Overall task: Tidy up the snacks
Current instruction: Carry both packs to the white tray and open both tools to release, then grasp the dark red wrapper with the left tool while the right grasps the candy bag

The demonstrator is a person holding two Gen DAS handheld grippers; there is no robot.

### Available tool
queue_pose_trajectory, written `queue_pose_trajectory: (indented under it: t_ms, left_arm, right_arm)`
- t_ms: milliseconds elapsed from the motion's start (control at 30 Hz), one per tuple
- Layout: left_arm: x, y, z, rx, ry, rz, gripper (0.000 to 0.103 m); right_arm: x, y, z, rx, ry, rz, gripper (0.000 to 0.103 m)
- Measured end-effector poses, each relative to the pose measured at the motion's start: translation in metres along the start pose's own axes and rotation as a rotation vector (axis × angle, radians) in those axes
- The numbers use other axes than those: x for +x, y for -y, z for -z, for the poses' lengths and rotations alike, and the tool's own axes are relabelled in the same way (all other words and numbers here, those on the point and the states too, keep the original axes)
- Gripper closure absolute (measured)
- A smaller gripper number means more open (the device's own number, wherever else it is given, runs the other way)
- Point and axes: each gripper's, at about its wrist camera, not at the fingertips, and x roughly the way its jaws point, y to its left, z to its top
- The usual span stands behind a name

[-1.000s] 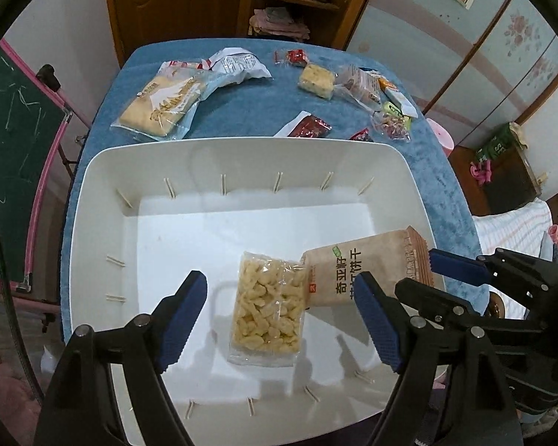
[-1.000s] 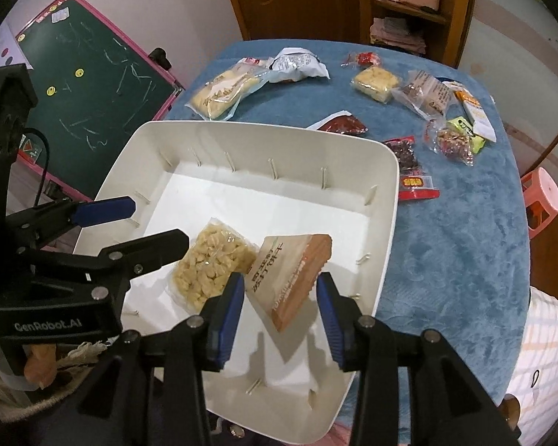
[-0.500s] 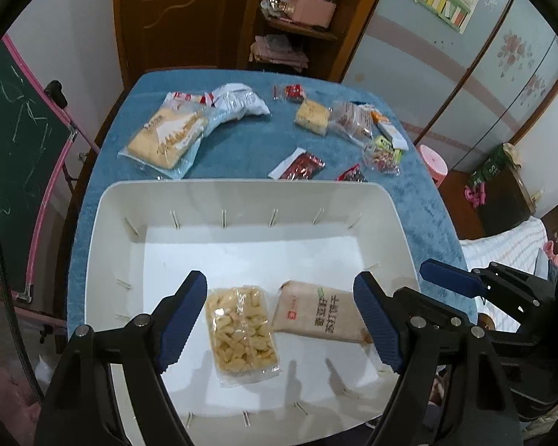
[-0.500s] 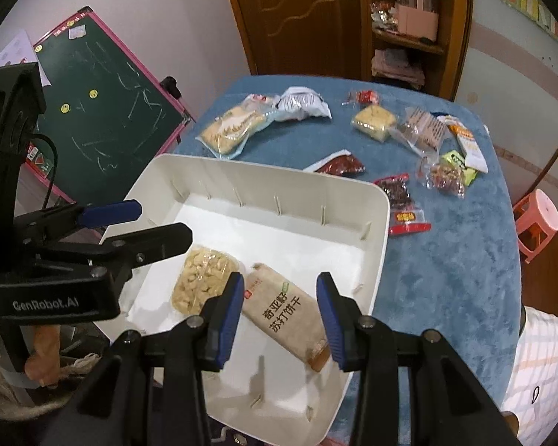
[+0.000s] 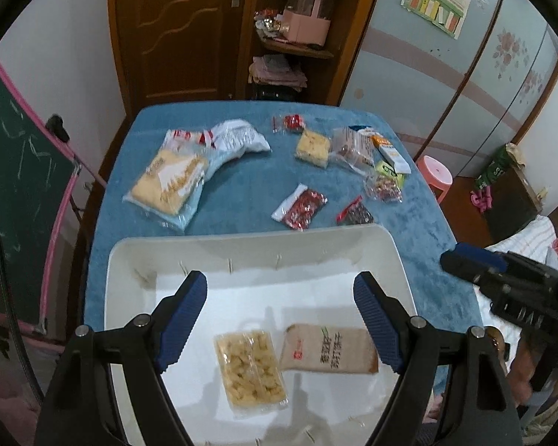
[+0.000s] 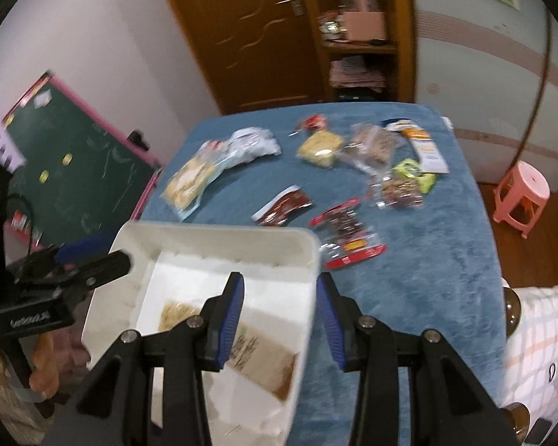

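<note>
A white bin point(image 5: 249, 239) stands on the near part of the blue-covered table. On its floor lie a clear packet of yellow snacks point(image 5: 251, 368) and, beside it to the right, a tan cracker packet point(image 5: 329, 349), both flat. My left gripper point(image 5: 279, 297) hangs open above them with nothing between its fingers. My right gripper point(image 6: 280, 286) is open and bare over the bin's right rim point(image 6: 312, 260), the tan cracker packet point(image 6: 264, 353) below it. Beyond the bin lie a large bread packet point(image 5: 167, 182), a white bag point(image 5: 238, 137), a yellow cake point(image 5: 312, 146) and red packets point(image 5: 303, 208).
More small packets point(image 6: 401, 186) are scattered at the table's far right. A green chalkboard point(image 6: 74, 171) stands left of the table, a pink stool point(image 6: 520, 197) to its right. A wooden door and shelf point(image 5: 290, 48) are behind.
The tan packet, tilted between my right fingers a second ago, now lies flat in the bin. Both grippers have risen and drawn back. The right one has shifted right over the rim.
</note>
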Motion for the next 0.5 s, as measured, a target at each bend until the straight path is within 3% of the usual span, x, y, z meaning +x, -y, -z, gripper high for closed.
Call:
queue_pose_trajectory:
  t_ms: [500]
  left_arm:
    - [0.038, 0.027, -0.063, 0.130, -0.017, 0.006, 0.023]
  right_arm:
    - [0.019, 0.052, -0.044, 0.085, -0.027, 0.047, 0.061]
